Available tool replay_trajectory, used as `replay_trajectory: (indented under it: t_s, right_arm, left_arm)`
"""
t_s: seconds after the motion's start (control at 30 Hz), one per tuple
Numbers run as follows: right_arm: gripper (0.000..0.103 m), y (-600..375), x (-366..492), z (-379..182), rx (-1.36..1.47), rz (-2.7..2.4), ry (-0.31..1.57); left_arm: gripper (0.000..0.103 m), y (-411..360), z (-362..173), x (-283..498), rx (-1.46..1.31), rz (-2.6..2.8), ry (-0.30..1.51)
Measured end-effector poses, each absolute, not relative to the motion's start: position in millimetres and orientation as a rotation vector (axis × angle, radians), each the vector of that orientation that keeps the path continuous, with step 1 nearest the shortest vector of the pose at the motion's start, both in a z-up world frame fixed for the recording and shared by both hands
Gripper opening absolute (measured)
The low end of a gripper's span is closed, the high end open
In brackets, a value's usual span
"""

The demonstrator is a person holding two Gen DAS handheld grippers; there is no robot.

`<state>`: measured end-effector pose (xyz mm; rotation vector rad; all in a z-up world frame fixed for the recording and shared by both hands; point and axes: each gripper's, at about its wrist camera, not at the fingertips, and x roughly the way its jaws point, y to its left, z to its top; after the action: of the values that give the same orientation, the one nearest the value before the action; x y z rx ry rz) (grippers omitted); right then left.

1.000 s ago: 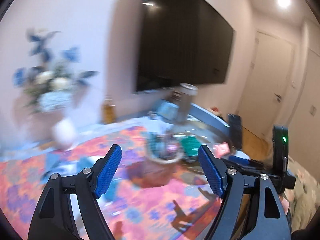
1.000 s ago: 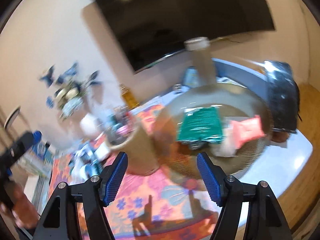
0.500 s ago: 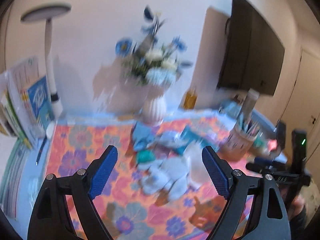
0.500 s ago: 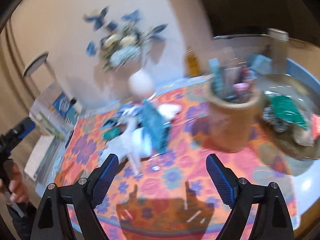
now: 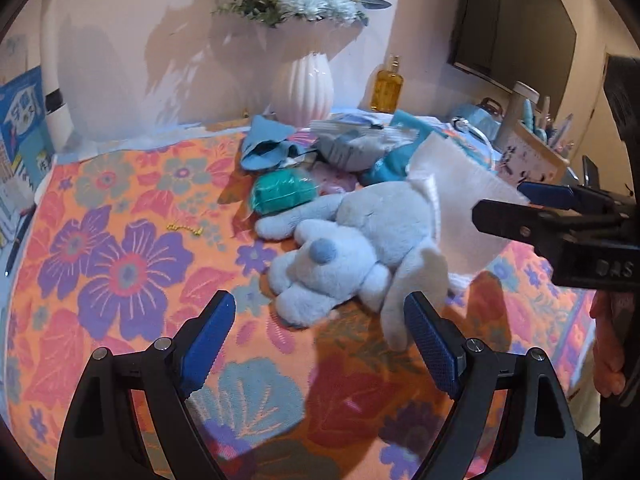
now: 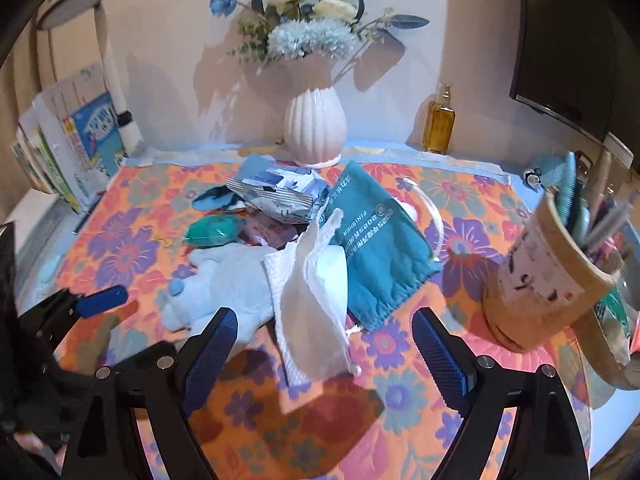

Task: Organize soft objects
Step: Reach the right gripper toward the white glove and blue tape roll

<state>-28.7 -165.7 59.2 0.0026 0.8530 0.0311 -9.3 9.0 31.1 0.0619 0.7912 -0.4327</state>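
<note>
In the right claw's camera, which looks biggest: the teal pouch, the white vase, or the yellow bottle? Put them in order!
Largest to smallest, as they look in the right wrist view:
1. teal pouch
2. white vase
3. yellow bottle
The pouch lies nearer the camera, so it may look bigger than it truly is.

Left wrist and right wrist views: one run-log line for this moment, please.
left gripper: open, empty | right gripper: open, empty | plush toy, white pouch: lying on floral cloth, ungrasped

One plush dog [image 5: 352, 256], pale blue, just ahead of the left fingers. One white drawstring pouch [image 6: 312, 304] between the right fingers. One teal bag [image 6: 372, 240] beyond it. One green bundle [image 5: 284, 194]. One vase [image 6: 315, 128]. One amber bottle [image 6: 439, 122]. One pen holder [image 6: 540, 284]. Two grippers in view.
</note>
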Motion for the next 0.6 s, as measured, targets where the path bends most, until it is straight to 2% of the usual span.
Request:
replay_trajectory:
  t_s: [0.07,0.13,0.17,0.2,0.23,0.37,0.43,0.6]
  right_arm:
    - [0.074,-161.7,-22.1,53.0,-0.019,0.011,0.859]
    - [0.046,-159.4,-14.7,45.1,-0.022,0.014,0.885]
    - [0.038,-159.3,-12.2,41.3,-0.013,0.015,0.895]
    - [0.025,-160.5,-10.7,38.2,-0.002,0.016,0.902]
    - [0.021,-163.1,-10.9,35.7,0.018,0.019,0.906]
    - [0.020,-172.5,-27.8,39.6,0.112,0.110,0.878]
    - [0.015,-174.1,-35.9,40.3,0.155,0.207,0.891]
    - [0.015,-180.1,-48.1,39.7,0.295,0.384,0.932]
  left_arm:
    - [0.086,11.9,28.1,-11.0,0.053,-0.439,0.776]
    - [0.086,17.6,25.2,-8.1,0.021,-0.451,0.784]
    - [0.086,21.0,25.4,-7.6,0.001,-0.455,0.781]
    - [0.086,24.1,25.6,-7.3,-0.017,-0.456,0.777]
    - [0.086,27.8,24.8,-5.7,-0.040,-0.456,0.779]
    - [0.086,36.1,19.9,1.7,-0.108,-0.471,0.818]
    - [0.086,36.9,19.4,1.7,-0.123,-0.482,0.820]
    - [0.086,33.3,20.6,-1.7,-0.099,-0.474,0.808]
